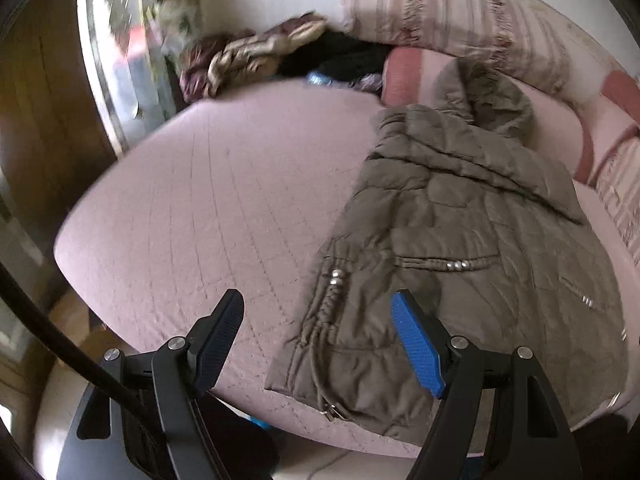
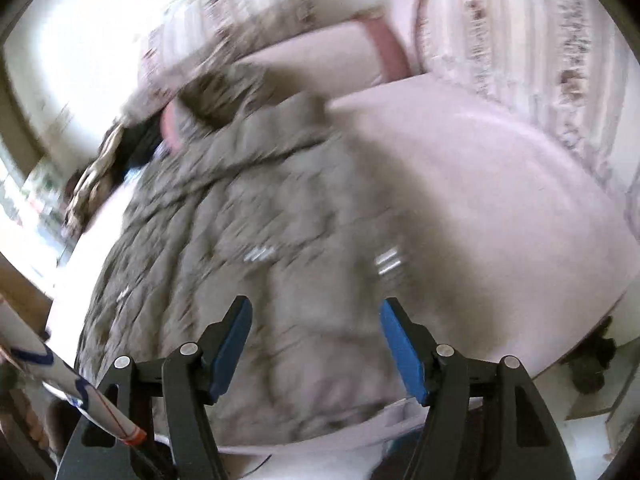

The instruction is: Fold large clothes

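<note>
Jacket fills the frame's right on the bed; both grippers hover with fingers released, bare quilt at left.

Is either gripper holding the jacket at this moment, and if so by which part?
Nothing is held. The left gripper and right gripper are both open above the olive quilted jacket lying on the bed, with no fabric between their fingers.
</note>
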`<state>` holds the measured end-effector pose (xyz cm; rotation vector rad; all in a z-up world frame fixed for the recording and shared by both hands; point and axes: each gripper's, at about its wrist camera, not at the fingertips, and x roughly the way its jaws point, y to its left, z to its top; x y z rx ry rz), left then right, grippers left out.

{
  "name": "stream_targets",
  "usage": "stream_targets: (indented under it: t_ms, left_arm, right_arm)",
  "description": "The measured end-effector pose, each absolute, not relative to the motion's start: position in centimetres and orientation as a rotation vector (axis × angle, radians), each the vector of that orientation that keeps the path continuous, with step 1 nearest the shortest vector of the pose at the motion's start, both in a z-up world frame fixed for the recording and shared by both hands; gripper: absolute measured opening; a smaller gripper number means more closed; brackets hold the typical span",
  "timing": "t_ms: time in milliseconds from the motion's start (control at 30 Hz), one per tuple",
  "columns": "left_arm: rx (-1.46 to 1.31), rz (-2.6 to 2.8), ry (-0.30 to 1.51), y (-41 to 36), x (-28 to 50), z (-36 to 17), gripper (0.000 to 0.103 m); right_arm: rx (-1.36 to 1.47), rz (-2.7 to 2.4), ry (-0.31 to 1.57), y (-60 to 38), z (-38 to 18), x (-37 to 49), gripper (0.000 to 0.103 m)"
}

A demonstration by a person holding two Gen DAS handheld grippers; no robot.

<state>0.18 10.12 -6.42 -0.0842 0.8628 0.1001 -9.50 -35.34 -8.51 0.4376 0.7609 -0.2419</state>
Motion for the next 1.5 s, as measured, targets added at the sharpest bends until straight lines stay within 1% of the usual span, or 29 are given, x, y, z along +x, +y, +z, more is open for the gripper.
stream_targets:
  t_ms: [100, 233, 367, 400, 467, 500, 533, 567, 600, 633, 667, 700, 733, 767, 867, 967, 1033, 1067, 1100, 1133, 1167, 1200, 1267, 1333, 1500]
  left_arm:
    - [-0.157, 0.061, 0.955, 11.6, 2.1, -7.8, 0.076]
    - [-0.181, -0.027, 1.013, 11.7, 4.3, -10.3, 0.076]
    - [-0.239, -0.137, 1.081, 11.1, 6.1, -12.9, 0.076]
    - [-0.252, -0.144, 1.1, 10.9, 6.5, -13.5, 0.078]
    - [-0.253, -0.129, 1.093, 10.5, 6.9, -14.0, 0.08]
    - [-0.242, -0.124, 1.098, 10.1, 7.0, -14.1, 0.08]
    - [-0.22, -0.123, 1.108, 9.7, 7.1, -14.1, 0.08]
    - [-0.184, -0.118, 1.117, 9.3, 7.1, -14.1, 0.071]
    - [-0.138, -0.102, 1.119, 8.8, 6.8, -14.1, 0.058]
    - [-0.099, -0.092, 1.116, 8.5, 6.5, -14.1, 0.053]
    - [-0.073, -0.093, 1.109, 8.2, 5.9, -14.0, 0.044]
    - [-0.054, -0.093, 1.104, 8.0, 5.4, -13.9, 0.039]
    - [-0.043, -0.092, 1.098, 8.1, 5.1, -13.7, 0.037]
    - [-0.034, -0.088, 1.093, 8.2, 4.6, -13.6, 0.036]
    - [-0.038, -0.066, 1.087, 8.8, 4.2, -12.9, 0.037]
    - [-0.064, -0.053, 1.077, 9.3, 3.8, -11.0, 0.038]
    - [-0.093, -0.088, 1.028, 9.7, 3.1, -8.6, 0.043]
    - [-0.097, -0.099, 0.993, 9.8, 2.6, -7.3, 0.049]
    - [-0.098, -0.102, 0.963, 9.9, 2.3, -6.2, 0.057]
    - [-0.101, -0.107, 0.928, 9.8, 2.2, -5.1, 0.06]
    - [-0.106, -0.111, 0.901, 9.6, 2.4, -4.2, 0.065]
    - [-0.112, -0.117, 0.884, 9.4, 2.7, -3.5, 0.068]
    - [-0.139, -0.142, 0.869, 8.7, 4.1, -2.7, 0.069]
    - [-0.158, -0.143, 0.872, 7.9, 5.7, -2.7, 0.07]
    - [-0.199, -0.119, 0.856, 6.5, 9.8, -3.5, 0.07]
  right_arm:
    - [0.482, -0.314, 0.796, -39.6, -9.1, -9.4, 0.074]
    - [0.612, -0.308, 0.865, -43.3, -12.1, -8.6, 0.074]
    - [0.733, -0.206, 0.907, -42.9, -14.9, -7.6, 0.073]
    - [0.742, -0.176, 0.913, -42.3, -15.3, -7.2, 0.073]
    - [0.717, -0.181, 0.918, -41.3, -15.4, -6.5, 0.073]
    - [0.702, -0.191, 0.922, -41.0, -15.5, -6.2, 0.071]
    - [0.694, -0.194, 0.928, -40.8, -15.6, -5.9, 0.065]
    - [0.687, -0.197, 0.933, -40.7, -15.7, -6.0, 0.06]
    - [0.677, -0.198, 0.941, -40.6, -15.7, -6.0, 0.047]
    - [0.672, -0.2, 0.951, -40.6, -15.7, -6.2, 0.035]
    - [0.673, -0.199, 0.955, -40.7, -15.6, -6.4, 0.031]
    - [0.671, -0.197, 0.96, -40.7, -15.5, -6.5, 0.027]
    - [0.662, -0.196, 0.969, -40.6, -15.4, -6.8, 0.025]
    - [0.645, -0.197, 0.977, -40.2, -15.3, -7.2, 0.025]
    - [0.566, -0.216, 0.995, -39.3, -14.9, -7.8, 0.025]
    - [0.516, -0.255, 0.967, -38.9, -13.5, -8.3, 0.031]
    - [0.487, -0.277, 0.931, -38.5, -11.7, -9.0, 0.032]
    - [0.472, -0.283, 0.918, -38.4, -11.0, -9.4, 0.034]
    - [0.445, -0.292, 0.897, -38.1, -9.9, -9.6, 0.039]
    - [0.426, -0.297, 0.879, -37.9, -9.2, -9.8, 0.042]
    - [0.408, -0.301, 0.859, -37.7, -8.1, -9.9, 0.044]
    - [0.396, -0.299, 0.838, -37.4, -7.0, -9.7, 0.045]
    - [0.39, -0.278, 0.807, -36.7, -5.3, -9.1, 0.047]
    - [0.38, -0.232, 0.785, -35.4, -3.8, -7.5, 0.053]
    - [0.34, -0.149, 0.824, -31.1, -3.4, -1.8, 0.053]
